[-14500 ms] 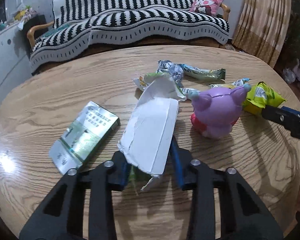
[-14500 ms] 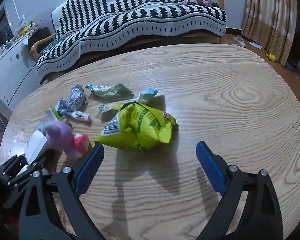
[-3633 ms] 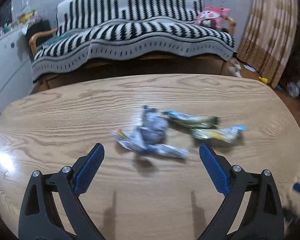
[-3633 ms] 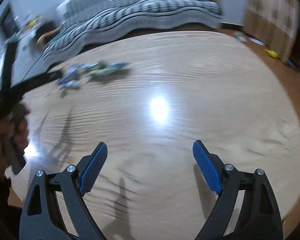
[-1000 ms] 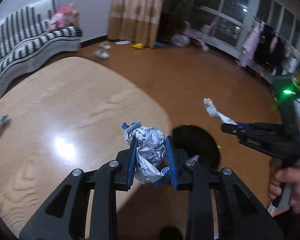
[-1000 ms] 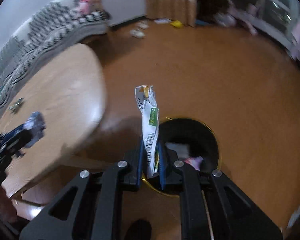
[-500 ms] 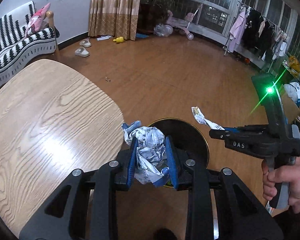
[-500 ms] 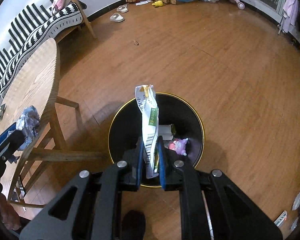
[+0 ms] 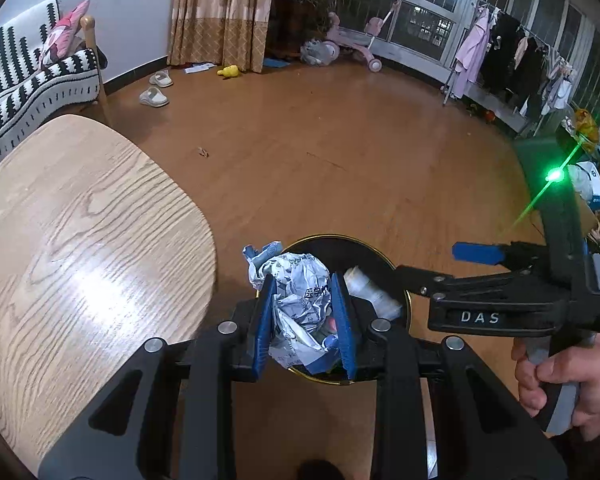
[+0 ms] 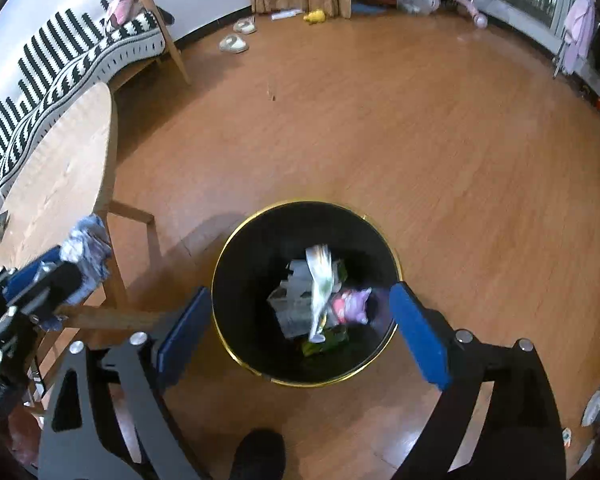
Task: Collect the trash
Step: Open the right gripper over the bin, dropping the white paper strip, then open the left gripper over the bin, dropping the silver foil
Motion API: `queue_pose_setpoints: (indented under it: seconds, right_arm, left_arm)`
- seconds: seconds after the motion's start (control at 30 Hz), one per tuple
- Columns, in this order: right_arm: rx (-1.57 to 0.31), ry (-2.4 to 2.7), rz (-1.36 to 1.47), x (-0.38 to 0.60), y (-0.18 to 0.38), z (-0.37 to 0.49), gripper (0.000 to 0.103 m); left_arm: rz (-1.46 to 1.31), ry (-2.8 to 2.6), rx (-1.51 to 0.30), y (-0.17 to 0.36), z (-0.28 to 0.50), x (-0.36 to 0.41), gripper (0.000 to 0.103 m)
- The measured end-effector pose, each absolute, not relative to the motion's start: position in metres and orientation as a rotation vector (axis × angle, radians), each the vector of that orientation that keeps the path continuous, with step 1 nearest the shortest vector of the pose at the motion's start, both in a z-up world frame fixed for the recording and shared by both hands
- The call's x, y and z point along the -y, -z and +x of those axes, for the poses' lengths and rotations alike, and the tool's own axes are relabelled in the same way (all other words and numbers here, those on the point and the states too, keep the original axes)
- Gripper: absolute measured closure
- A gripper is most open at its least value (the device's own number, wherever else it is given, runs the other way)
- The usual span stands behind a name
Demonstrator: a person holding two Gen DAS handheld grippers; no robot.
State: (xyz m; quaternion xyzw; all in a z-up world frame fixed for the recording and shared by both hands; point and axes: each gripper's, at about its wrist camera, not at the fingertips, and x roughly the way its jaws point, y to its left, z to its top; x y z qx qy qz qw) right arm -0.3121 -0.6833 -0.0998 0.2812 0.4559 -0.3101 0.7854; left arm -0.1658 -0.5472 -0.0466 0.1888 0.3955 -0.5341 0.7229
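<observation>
My left gripper (image 9: 305, 322) is shut on a crumpled white and blue wrapper (image 9: 298, 296) and holds it over the near rim of a black trash bin (image 9: 342, 242) with a gold rim. My right gripper (image 10: 300, 332) is open above the bin (image 10: 236, 268). A blurred long wrapper (image 10: 320, 292) is inside the bin's mouth, clear of the fingers. The bin also holds a pink and purple toy (image 10: 352, 304), a white carton (image 10: 292, 308) and green wrappers. The right gripper (image 9: 476, 254) shows in the left wrist view. The left gripper with its wrapper (image 10: 86, 252) shows in the right wrist view.
A round wooden table (image 9: 60, 240) stands left of the bin, its legs (image 10: 116, 312) close to the bin. A striped sofa (image 10: 60, 56) is behind the table. Slippers (image 9: 154, 96), a toy scooter (image 9: 352, 40) and a clothes rack (image 9: 500, 52) stand on the far floor.
My right gripper has opened and let go of the long wrapper, which now drops into the bin. My left gripper, still holding the crumpled wrapper, has moved closer over the bin.
</observation>
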Motion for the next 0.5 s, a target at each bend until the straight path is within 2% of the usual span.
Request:
queue_pose_setpoints:
  seconds: [0.5]
  right_arm:
    - [-0.87, 0.78, 0.691, 0.705, 0.082, -0.344, 0.016]
  left_arm:
    - [0.392, 1.236, -0.907, 0.059, -0.175, 0.569, 0.076]
